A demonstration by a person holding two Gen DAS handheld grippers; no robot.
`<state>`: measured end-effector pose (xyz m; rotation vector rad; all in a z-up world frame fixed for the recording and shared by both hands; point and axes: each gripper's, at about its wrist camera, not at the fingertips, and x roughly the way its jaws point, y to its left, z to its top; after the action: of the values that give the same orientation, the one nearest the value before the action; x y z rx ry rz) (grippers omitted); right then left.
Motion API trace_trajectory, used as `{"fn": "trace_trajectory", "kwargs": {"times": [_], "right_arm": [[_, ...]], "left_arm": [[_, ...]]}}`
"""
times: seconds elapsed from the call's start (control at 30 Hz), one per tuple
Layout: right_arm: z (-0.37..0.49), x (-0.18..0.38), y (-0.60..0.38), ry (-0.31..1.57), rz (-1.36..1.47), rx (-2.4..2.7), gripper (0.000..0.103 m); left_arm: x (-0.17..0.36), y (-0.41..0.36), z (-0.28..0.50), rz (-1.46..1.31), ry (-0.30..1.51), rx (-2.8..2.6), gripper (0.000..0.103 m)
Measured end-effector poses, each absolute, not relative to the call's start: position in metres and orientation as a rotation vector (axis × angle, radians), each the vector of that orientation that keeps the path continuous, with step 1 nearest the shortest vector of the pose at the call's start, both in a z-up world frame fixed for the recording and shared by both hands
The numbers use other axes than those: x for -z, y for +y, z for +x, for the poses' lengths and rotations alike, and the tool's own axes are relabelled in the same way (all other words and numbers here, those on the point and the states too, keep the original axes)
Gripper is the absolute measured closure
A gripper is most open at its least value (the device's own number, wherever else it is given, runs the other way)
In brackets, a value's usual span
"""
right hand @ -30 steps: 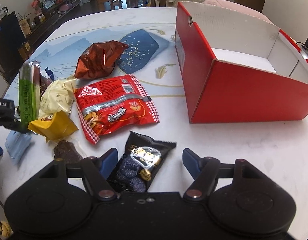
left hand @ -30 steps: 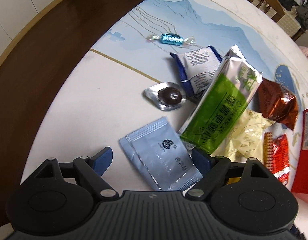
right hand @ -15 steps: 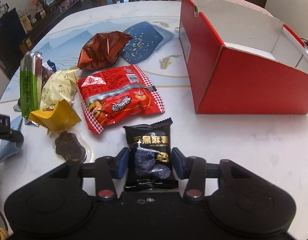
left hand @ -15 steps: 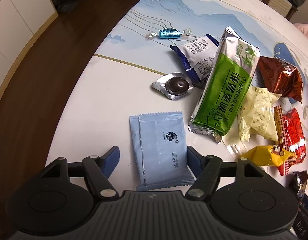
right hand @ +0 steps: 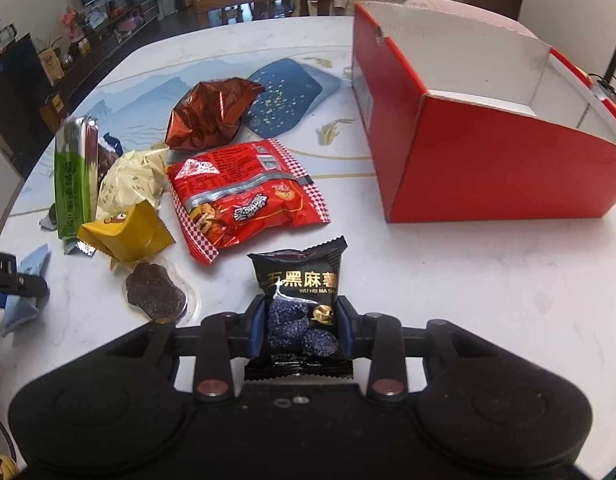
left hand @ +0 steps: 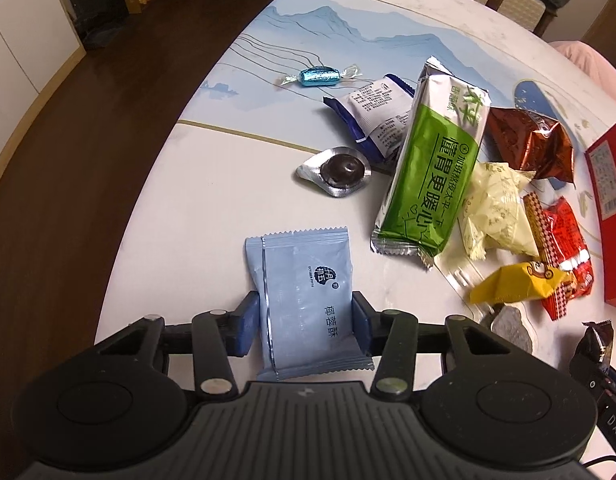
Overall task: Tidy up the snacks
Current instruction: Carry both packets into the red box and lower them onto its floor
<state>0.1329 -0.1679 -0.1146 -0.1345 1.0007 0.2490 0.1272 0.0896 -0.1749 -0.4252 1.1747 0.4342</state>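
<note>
Snacks lie scattered on a round white table point(left hand: 212, 208). Flat near the table edge is a light blue packet point(left hand: 304, 272), with my left gripper point(left hand: 304, 298) pointing steeply down over it. Its jaws are closing, and the blue pads touch the packet's two long edges. My right gripper point(right hand: 301, 304) is shut on the lower half of a black packet with gold lettering point(right hand: 302, 276), which rests on the table. An open red box point(right hand: 488, 168) stands to the right of it, and nothing shows inside.
Between the grippers lie a green long packet point(left hand: 432, 176), a cream packet point(left hand: 496, 208), a yellow packet point(left hand: 512, 284), a red packet point(right hand: 244, 196), a brown foil bag point(right hand: 208, 116) and a clear-wrapped dark cookie point(right hand: 156, 296). Farther off are a blue candy point(left hand: 319, 76), a white-and-navy packet point(left hand: 374, 110) and a foil chocolate cup point(left hand: 342, 170).
The left jaws went from wide open to touching the light blue packet, and the view rolled so the packet stands straight. The right jaws closed onto the black packet.
</note>
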Motion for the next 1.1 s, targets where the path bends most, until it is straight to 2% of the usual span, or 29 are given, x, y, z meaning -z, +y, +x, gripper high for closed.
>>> {"fn": "trace_trajectory", "kwargs": {"times": [0.3,0.63,1.1], "right_arm": [[0.117,0.092,-0.172,0.959,-0.096,-0.236,0.07],[0.104,0.047,-0.178,0.872,-0.094,-0.244,0.07],[0.141,-0.012,-0.223,0.766,-0.104,-0.229,0.07]], "left_arm": [[0.159,0.09,0.118,-0.441,1.143,-0.382,0.056],[0.11,0.066,0.118,-0.36,1.034,-0.263,0.056],[0.049,-0.007,0.156,-0.264,0.966,-0.07,0.056]]}}
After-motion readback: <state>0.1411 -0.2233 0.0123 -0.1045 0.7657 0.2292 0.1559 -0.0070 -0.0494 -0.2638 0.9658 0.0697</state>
